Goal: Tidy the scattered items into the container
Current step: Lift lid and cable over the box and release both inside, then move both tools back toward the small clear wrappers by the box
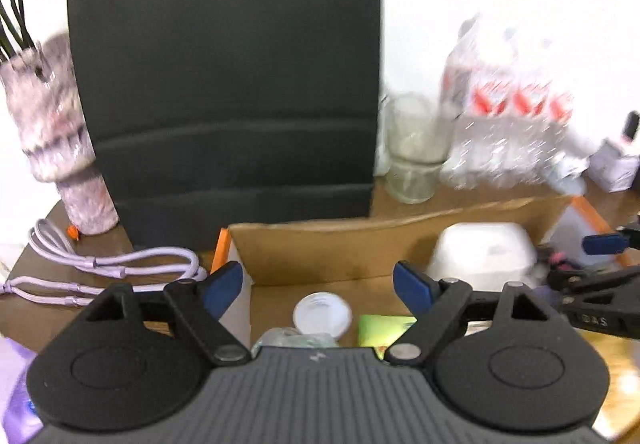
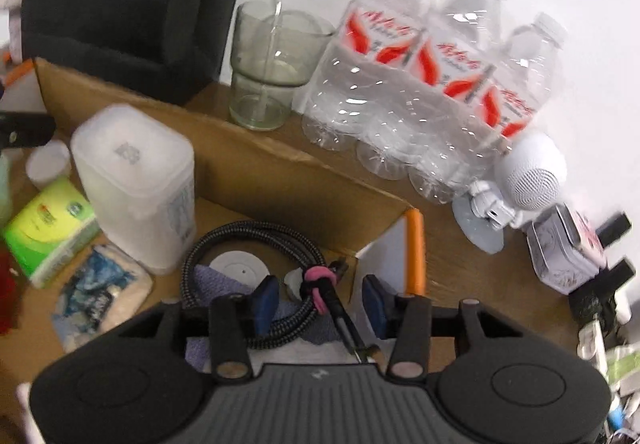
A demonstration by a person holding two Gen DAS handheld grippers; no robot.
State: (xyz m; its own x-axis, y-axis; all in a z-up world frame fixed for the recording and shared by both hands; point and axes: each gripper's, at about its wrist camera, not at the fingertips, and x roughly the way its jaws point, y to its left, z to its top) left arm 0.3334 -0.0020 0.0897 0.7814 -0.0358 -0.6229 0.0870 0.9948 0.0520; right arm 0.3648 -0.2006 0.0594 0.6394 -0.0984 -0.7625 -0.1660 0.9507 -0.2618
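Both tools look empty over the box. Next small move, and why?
Probably swing the left tool left toward the lilac cable, which lies on the table outside the cardboard box. Both tools are open and empty, and the black cable under the right tool already rests in the box.

Cardboard box [image 2: 280,180] sitting open on the wooden table, holding the gathered items.

Inside are lying a white plastic tub [image 2: 136,180] standing upright, a green tissue pack [image 2: 48,228] beside it, a blue-printed sachet [image 2: 100,292], a white cap [image 1: 322,314], and a coiled black braided cable [image 2: 256,244] bound with a pink tie.
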